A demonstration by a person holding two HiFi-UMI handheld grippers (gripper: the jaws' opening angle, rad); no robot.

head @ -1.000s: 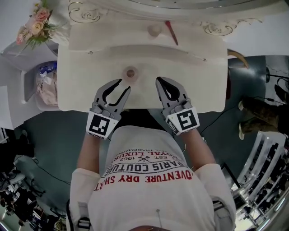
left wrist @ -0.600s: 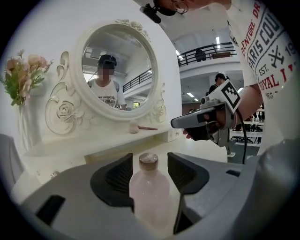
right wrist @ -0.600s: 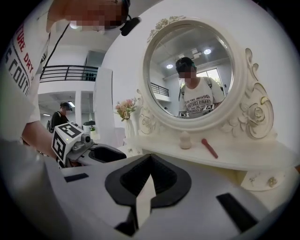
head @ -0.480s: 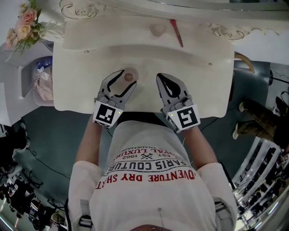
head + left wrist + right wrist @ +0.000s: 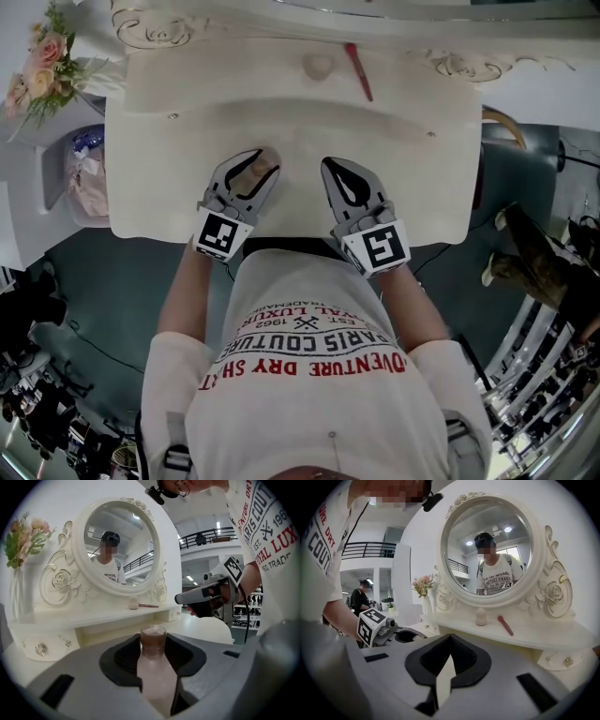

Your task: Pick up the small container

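The small container is a pale pink bottle (image 5: 155,672) with a brownish cap. It stands upright between the jaws of my left gripper (image 5: 153,643), which is shut on its body. In the head view the bottle (image 5: 266,169) shows as a pinkish patch at the tips of the left gripper (image 5: 260,161), over the front middle of the cream vanity table (image 5: 422,178). My right gripper (image 5: 339,171) hovers beside it to the right. Its jaws are shut with nothing between them, as the right gripper view (image 5: 449,642) shows.
On the vanity's back shelf lie a small egg-shaped sponge (image 5: 319,66) and a red stick (image 5: 357,70). An oval mirror (image 5: 119,541) rises behind. A vase of flowers (image 5: 42,75) stands at the far left, with a bin (image 5: 89,178) below it. Cables cross the dark floor.
The left gripper moved forward around the bottle and its jaws closed on it. The right gripper stayed shut and barely shifted.
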